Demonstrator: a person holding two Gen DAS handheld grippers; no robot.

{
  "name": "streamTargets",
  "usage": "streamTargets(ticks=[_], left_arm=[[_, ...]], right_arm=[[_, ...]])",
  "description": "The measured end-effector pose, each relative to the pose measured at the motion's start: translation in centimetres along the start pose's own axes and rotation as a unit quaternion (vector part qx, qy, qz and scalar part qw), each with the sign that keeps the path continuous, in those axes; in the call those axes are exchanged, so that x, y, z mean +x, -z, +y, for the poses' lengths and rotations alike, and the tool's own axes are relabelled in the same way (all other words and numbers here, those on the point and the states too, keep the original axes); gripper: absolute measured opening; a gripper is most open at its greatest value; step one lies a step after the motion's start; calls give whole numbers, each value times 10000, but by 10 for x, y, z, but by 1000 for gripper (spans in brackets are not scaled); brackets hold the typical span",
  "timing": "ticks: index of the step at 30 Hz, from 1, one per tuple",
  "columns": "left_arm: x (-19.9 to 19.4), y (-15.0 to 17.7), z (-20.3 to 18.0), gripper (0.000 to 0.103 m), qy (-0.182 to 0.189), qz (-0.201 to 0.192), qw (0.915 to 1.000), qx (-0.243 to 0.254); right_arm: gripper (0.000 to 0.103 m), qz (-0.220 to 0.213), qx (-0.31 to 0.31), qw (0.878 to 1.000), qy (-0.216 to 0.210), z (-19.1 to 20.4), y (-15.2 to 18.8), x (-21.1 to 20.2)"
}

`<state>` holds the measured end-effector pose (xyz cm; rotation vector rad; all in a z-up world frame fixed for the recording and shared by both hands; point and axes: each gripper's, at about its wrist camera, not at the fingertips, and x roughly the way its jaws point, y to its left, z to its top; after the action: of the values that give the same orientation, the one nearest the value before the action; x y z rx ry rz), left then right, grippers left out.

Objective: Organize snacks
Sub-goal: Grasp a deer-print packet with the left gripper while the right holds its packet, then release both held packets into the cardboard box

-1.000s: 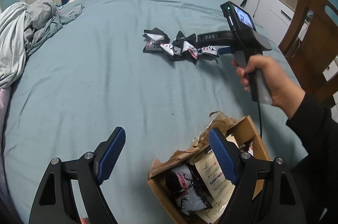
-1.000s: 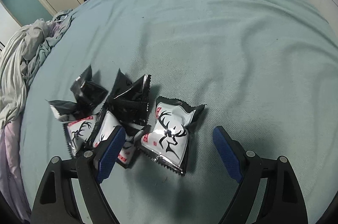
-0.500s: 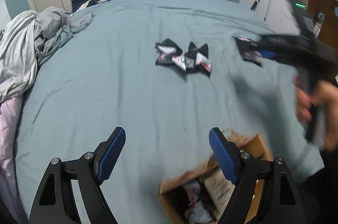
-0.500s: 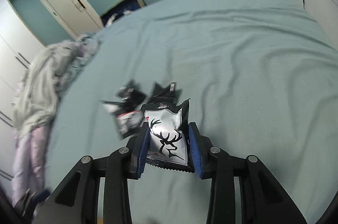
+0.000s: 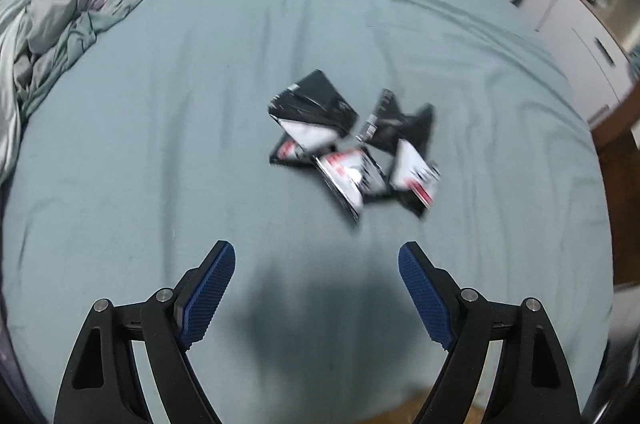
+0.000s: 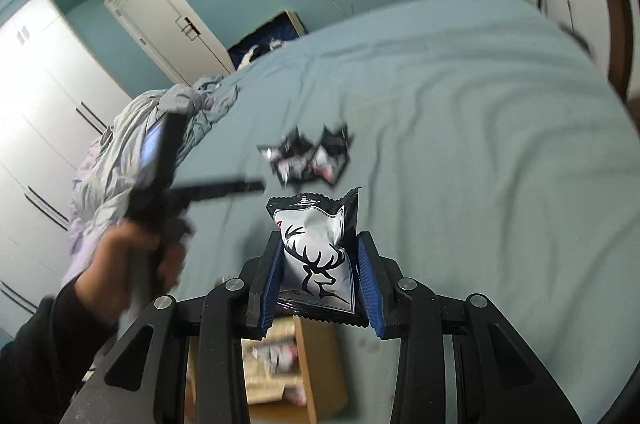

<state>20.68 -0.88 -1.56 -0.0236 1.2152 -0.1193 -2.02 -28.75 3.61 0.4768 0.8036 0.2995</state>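
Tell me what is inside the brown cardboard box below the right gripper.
In the brown cardboard box a blurred white packet with red marks shows. The right gripper, shut on the black-and-white deer-print snack packet, covers the rest of the inside.

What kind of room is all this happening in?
Most likely a bedroom. The snack packets lie on a wide bed with a teal sheet, crumpled bedding is bunched at one side, and white wardrobe doors line the wall beside a door.
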Motion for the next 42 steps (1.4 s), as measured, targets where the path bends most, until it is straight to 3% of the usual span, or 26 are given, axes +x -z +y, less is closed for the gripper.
streamTargets(ticks=[3,6,10,13,16,20,24,29,35,38,42], left_arm=[[20,-20,8,85,-141,-52,9998,-163],[45,-36,11,85,-284,161,9991,-287],[54,-54,8,86,-297,-52,9989,-354],[70,-62,9,84,-456,146,9981,-398],[80,-60,13,54,-358,284,9975,-548],[65,-49,23,51,-398,103,9956,-843],[18,-34,35,50,-296,-172,9940,-1044],[-58,4,19,50,-433,-650,9961,-420],[-130,81,-2,50,-80,-1005,9941,397],[-149,127,-16,50,291,-1005,9912,817],[-156,186,-38,50,955,-847,9802,1516]], right_arm=[[34,187,202,9996,-110,-10,10,6],[34,319,105,9994,-80,-10,1,18],[34,630,51,9980,-89,-11,-9,45],[34,816,37,9967,-39,-9,-14,58],[34,858,26,9963,-53,-11,-16,59],[34,884,100,9960,64,-16,-20,59],[34,749,193,9970,50,-15,-23,54],[34,608,111,9978,227,-6,-17,44],[34,493,-132,9979,391,15,-10,35],[34,392,-257,9977,493,23,-6,29],[34,344,-332,9971,587,27,-2,24]])
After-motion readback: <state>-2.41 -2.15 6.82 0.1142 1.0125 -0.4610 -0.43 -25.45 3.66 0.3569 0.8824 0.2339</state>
